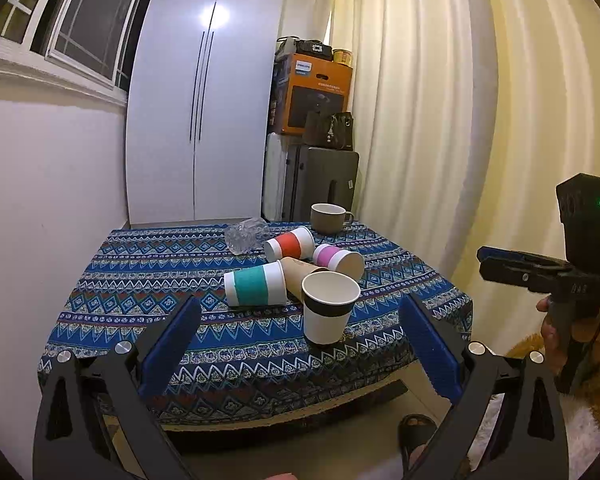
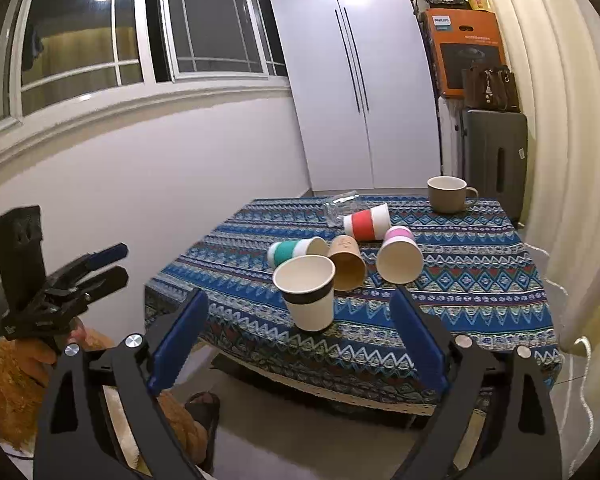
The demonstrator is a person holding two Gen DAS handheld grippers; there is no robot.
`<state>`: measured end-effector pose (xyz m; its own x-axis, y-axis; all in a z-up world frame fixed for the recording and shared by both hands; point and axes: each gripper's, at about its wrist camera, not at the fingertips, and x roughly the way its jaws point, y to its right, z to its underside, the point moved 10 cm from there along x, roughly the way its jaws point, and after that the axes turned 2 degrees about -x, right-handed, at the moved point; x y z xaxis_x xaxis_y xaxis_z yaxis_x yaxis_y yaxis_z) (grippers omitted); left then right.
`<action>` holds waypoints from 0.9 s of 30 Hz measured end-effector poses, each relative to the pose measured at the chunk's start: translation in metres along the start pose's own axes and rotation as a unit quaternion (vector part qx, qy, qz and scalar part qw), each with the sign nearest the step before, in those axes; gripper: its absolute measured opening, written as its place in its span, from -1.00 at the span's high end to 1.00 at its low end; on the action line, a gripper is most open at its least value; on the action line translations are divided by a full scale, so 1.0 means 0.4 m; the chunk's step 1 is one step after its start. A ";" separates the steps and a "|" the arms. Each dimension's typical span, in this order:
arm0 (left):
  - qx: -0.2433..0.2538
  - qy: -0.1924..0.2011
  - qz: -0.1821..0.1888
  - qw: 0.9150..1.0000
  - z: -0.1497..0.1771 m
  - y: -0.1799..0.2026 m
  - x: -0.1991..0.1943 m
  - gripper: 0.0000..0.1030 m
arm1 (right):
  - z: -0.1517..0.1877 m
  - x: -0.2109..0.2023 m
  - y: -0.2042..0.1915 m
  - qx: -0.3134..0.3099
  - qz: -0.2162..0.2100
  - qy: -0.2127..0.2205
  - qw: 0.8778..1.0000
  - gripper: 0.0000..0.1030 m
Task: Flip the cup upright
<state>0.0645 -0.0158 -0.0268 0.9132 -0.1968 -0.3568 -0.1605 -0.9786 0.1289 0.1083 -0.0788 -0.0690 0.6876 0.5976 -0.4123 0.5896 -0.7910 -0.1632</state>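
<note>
A black-banded white paper cup (image 1: 329, 306) (image 2: 308, 295) stands upright near the table's front edge. Behind it lie a teal-banded cup (image 1: 255, 283) (image 2: 296, 251), a brown cup (image 1: 300, 273) (image 2: 347, 267), a red-banded cup (image 1: 289, 243) (image 2: 367, 221) and a pink-banded cup (image 1: 338, 261) (image 2: 399, 256), all on their sides. A clear glass (image 1: 245, 234) (image 2: 340, 206) also lies on its side. My left gripper (image 1: 300, 312) is open and empty, short of the table. My right gripper (image 2: 300, 308) is open and empty too, and shows at the right of the left wrist view (image 1: 500, 260).
A grey mug (image 1: 329, 217) (image 2: 449, 193) stands upright at the table's far right. The low table carries a blue patterned cloth (image 1: 140, 280) (image 2: 480, 280). A white wardrobe, a suitcase, stacked boxes and a curtain stand behind. A wall runs along the left.
</note>
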 end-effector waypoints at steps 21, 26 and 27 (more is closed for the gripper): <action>0.005 0.029 -0.057 0.998 -0.005 -0.011 -0.030 -0.88 | -0.020 -0.065 0.019 -0.003 0.049 0.054 0.997 -0.77; 0.001 0.032 -0.065 0.997 -0.007 -0.017 -0.038 -0.88 | -0.022 -0.075 0.029 0.004 0.061 0.060 0.996 -0.77; -0.001 0.032 -0.067 0.997 -0.007 -0.020 -0.038 -0.88 | -0.023 -0.078 0.031 0.004 0.064 0.062 0.996 -0.77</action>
<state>0.0531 -0.0046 -0.0201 0.9483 -0.0608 -0.3114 -0.0357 -0.9957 0.0858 0.0978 -0.1061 -0.0499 0.8044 0.5022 -0.3174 0.4904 -0.8629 -0.1225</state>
